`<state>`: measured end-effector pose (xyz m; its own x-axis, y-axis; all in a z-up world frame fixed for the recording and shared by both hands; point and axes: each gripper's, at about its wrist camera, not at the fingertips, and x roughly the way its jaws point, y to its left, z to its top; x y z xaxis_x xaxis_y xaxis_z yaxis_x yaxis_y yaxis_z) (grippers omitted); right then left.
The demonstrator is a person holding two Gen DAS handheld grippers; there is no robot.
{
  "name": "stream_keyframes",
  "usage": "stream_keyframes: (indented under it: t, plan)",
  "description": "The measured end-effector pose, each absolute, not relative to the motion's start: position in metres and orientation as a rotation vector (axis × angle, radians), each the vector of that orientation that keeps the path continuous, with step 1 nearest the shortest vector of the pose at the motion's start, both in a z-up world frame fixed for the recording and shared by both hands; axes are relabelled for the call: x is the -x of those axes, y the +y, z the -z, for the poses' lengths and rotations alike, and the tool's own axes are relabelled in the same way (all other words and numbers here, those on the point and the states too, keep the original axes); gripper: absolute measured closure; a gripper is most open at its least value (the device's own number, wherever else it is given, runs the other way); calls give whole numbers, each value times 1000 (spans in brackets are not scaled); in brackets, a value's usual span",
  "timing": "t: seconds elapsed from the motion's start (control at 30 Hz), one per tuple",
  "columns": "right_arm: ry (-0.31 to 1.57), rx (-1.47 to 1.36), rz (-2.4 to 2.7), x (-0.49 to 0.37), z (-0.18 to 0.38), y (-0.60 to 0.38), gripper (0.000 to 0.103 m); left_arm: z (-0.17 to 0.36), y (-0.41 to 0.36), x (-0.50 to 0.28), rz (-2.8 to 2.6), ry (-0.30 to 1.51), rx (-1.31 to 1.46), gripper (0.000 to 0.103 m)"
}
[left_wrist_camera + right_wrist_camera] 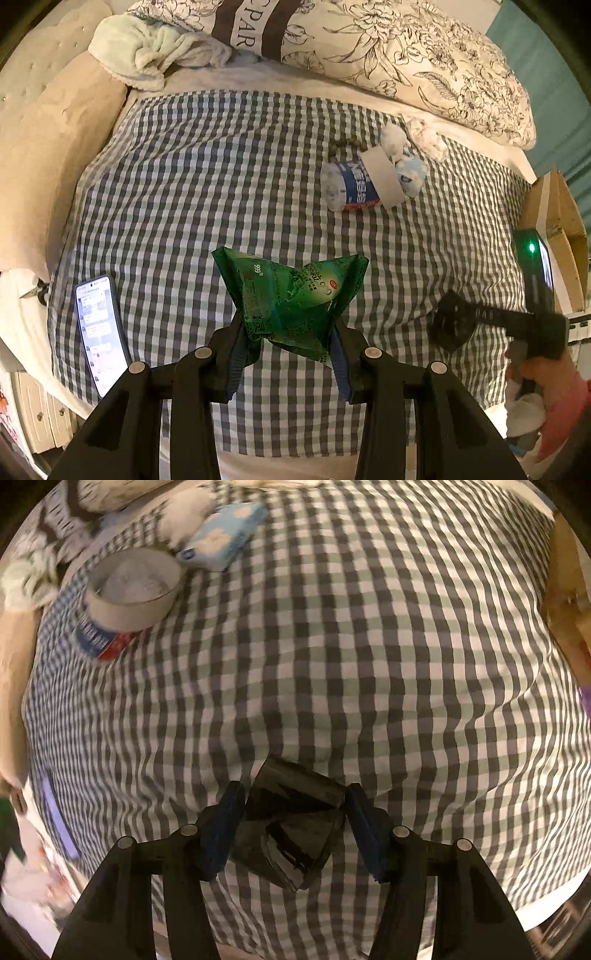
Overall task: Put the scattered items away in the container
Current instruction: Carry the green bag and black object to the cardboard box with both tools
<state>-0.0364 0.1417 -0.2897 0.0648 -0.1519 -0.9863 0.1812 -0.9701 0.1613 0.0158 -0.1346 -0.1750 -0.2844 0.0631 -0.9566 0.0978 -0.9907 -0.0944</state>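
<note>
Here the left gripper [291, 354] is clamped on a crumpled green packet [291, 295], held above the checked cloth [184, 184]. The right gripper [291, 830] is parted around a black packet [291, 823] lying on that cloth, pads not clearly pressing. The jaws should be centred before closing, then carried to the cardboard box [561, 229] at the edge

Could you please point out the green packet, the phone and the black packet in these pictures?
green packet [291, 295]: left wrist view, middle of its crumpled face.
phone [98, 328]: left wrist view, lit screen.
black packet [295, 819]: right wrist view, glossy middle.
</note>
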Motion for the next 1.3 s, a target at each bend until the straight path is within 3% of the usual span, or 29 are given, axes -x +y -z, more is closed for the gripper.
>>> stream_keyframes:
  t: [0.67, 1.3]
  plan:
    - [-80, -1611, 2333, -19, 64, 168, 49, 88, -69, 6, 2877, 74, -1787, 62]
    - [-185, -1407, 2542, -44, -6, 233, 49, 29, 7, 1, 3058, -73, -1698, 62]
